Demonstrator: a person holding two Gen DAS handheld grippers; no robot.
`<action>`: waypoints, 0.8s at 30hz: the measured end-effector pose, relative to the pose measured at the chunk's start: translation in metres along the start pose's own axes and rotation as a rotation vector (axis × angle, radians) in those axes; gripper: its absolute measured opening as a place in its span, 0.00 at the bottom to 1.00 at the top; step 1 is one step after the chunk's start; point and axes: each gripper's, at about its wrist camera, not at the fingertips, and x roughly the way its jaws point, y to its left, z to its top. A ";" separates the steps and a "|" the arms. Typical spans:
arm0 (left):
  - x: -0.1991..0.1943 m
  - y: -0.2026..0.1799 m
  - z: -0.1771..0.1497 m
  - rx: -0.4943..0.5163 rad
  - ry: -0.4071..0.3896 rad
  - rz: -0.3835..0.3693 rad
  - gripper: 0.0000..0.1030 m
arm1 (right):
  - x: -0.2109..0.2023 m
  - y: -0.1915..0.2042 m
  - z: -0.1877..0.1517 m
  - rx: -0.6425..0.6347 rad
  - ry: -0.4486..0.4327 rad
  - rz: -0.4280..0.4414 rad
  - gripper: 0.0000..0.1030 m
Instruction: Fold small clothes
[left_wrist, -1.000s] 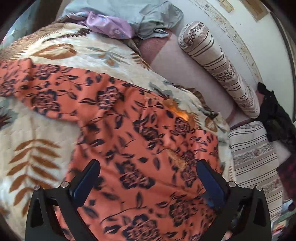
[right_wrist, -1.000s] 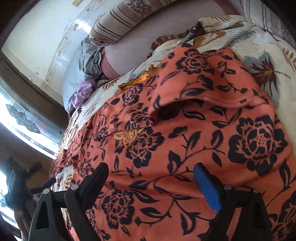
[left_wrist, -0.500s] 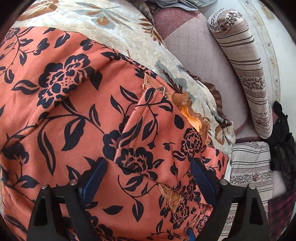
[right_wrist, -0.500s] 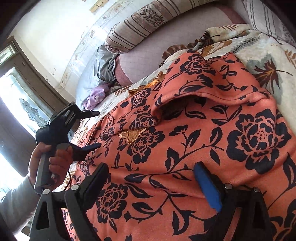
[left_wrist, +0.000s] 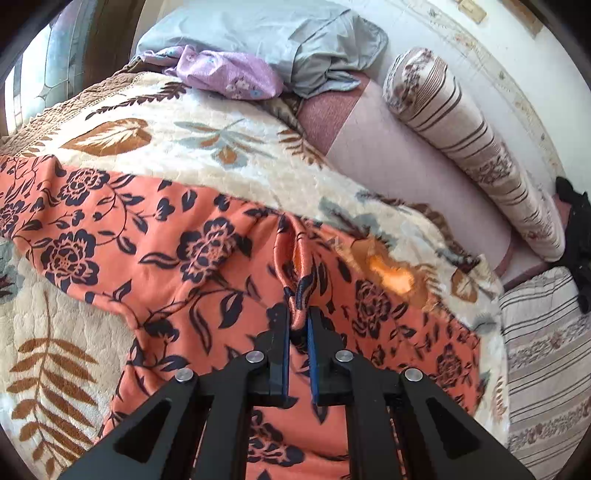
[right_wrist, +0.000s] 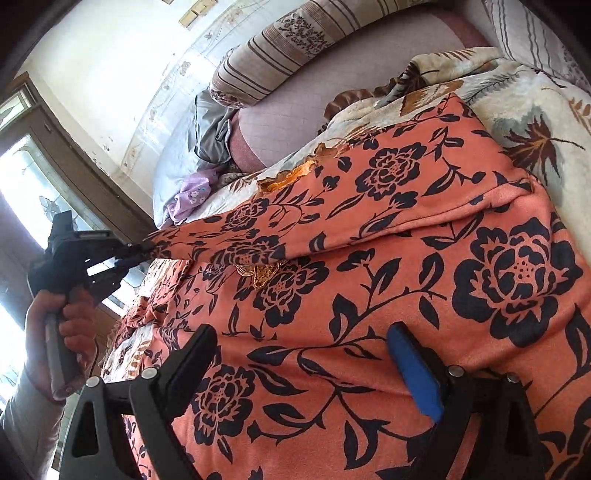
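- Leaf-patterned blanket (left_wrist: 155, 155) covered the bed, its edges cut off.
- Left claw (left_wrist: 296, 325) was clenched on a fold of the orange floral garment (left_wrist: 177, 258), hiding the pinched part.
- Right claw (right_wrist: 301, 354) stood released above it.

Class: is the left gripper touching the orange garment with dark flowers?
Touching. The left wrist view shows the left gripper closed on a pinched ridge of the orange floral garment.

Black triangular-cutout fingers (left_wrist: 325, 354) with blue pads, silver screws; bare hand (right_wrist: 70, 325), pale sleeve (right_wrist: 26, 417).
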 end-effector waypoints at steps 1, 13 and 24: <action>0.015 0.008 -0.004 -0.008 0.044 0.035 0.09 | 0.000 0.001 0.000 -0.002 0.002 -0.002 0.93; 0.053 0.035 -0.020 -0.008 0.095 0.033 0.12 | -0.019 0.012 0.056 0.066 0.018 0.043 0.92; 0.048 0.028 -0.031 0.058 0.020 0.054 0.13 | -0.012 -0.087 0.127 0.419 0.002 -0.030 0.85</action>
